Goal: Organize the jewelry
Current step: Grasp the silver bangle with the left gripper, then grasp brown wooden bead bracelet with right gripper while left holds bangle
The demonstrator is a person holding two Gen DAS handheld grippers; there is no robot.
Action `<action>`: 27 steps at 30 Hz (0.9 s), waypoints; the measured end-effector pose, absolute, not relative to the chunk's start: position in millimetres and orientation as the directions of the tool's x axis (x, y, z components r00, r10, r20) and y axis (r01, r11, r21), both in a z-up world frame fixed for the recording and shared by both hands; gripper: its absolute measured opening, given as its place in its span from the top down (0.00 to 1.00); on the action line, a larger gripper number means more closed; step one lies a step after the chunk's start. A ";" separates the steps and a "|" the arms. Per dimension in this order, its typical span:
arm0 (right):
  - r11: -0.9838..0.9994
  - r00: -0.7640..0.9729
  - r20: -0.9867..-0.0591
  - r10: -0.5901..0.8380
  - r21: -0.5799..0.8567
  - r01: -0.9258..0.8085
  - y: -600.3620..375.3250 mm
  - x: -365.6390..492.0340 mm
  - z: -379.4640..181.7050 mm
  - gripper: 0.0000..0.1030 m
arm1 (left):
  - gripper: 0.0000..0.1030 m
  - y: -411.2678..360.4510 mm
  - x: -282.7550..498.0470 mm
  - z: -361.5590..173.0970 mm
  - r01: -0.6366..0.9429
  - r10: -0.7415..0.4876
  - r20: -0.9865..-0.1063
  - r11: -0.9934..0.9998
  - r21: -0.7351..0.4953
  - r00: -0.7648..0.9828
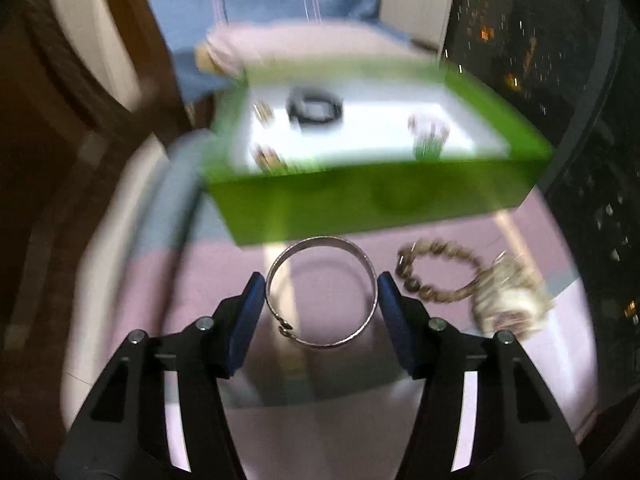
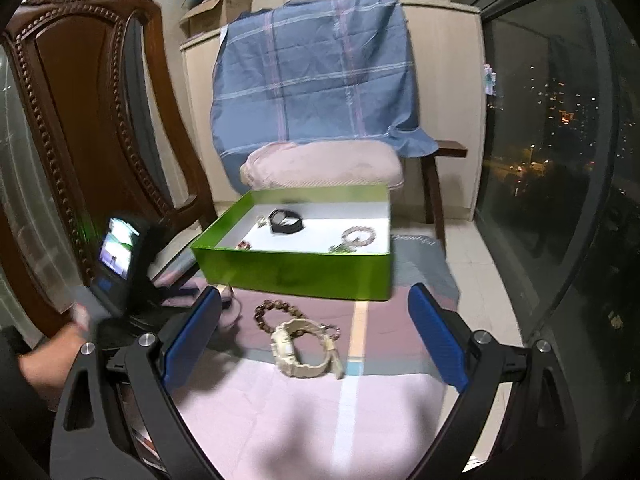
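The left gripper (image 1: 322, 284) is seen with its jaws partly closed around a silver bangle (image 1: 322, 292), whose sides sit right at the two blue pads (image 1: 250, 312); whether the pads actually press on it cannot be told from the left wrist view (the picture is blurred). The bangle lies on a pink striped cloth (image 2: 304, 412) that covers the counter, just in front of the near wall of a green box (image 2: 296, 272). To the right of the bangle a brown beaded bracelet (image 1: 438, 276) is found, touched on its right by a cream watch (image 1: 510, 304). In the right wrist view the right gripper (image 2: 316, 332) is held with its jaws spread wide and nothing between them, the cream watch (image 2: 304, 352) lying on the cloth beyond them, overlapping the beaded bracelet (image 2: 280, 310). Inside the green box a black band (image 2: 286, 221) and a pale beaded bracelet (image 2: 358, 237) are seen on the white floor.
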State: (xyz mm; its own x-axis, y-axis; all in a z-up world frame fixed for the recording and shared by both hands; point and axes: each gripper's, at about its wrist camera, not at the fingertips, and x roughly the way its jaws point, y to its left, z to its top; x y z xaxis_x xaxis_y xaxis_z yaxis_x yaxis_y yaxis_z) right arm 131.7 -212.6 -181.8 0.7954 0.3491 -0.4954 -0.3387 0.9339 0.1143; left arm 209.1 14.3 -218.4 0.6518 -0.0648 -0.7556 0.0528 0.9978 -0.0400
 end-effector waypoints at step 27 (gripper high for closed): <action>0.909 0.536 -0.810 0.236 -0.011 -0.417 -56.8 234.2 -290.8 0.89 | 0.44 69.1 86.2 -93.2 0.051 -0.088 -0.455 0.994 -0.094 0.886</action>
